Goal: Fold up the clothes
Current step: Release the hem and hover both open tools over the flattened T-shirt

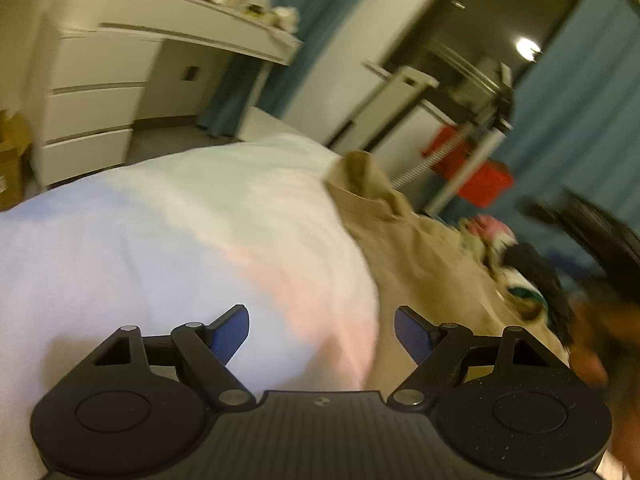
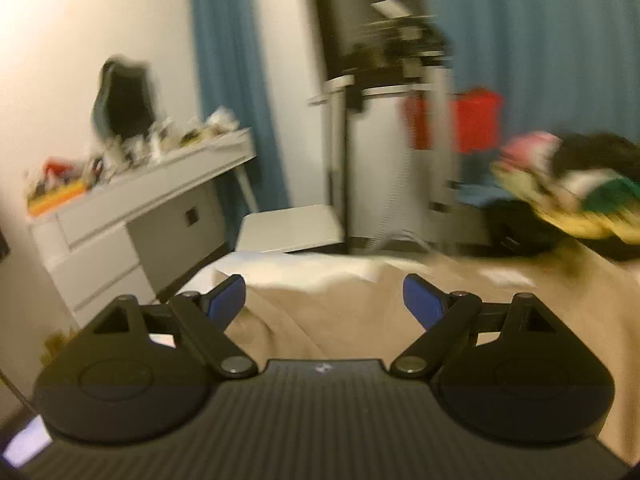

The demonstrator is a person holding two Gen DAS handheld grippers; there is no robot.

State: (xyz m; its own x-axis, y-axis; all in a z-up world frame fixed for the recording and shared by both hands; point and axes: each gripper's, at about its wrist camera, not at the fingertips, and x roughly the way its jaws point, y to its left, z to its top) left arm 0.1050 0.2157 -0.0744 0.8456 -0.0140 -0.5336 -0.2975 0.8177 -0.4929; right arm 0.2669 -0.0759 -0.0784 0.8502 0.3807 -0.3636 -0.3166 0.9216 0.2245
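A pale garment [image 1: 192,232], white with faint blue and pink tints, lies spread flat in the left wrist view. My left gripper [image 1: 322,334] hovers over its near edge, open and empty. The cloth also shows as a white strip in the right wrist view [image 2: 296,270]. It rests on a tan sheet [image 2: 340,316], seen too in the left wrist view [image 1: 432,276]. My right gripper [image 2: 324,300] is open and empty above the tan sheet. Both views are blurred.
A heap of mixed clothes [image 2: 572,196] lies at the right, also in the left wrist view [image 1: 520,272]. A white desk with drawers [image 2: 132,216] stands left, a red box [image 2: 472,120] and metal rack behind, blue curtains beyond.
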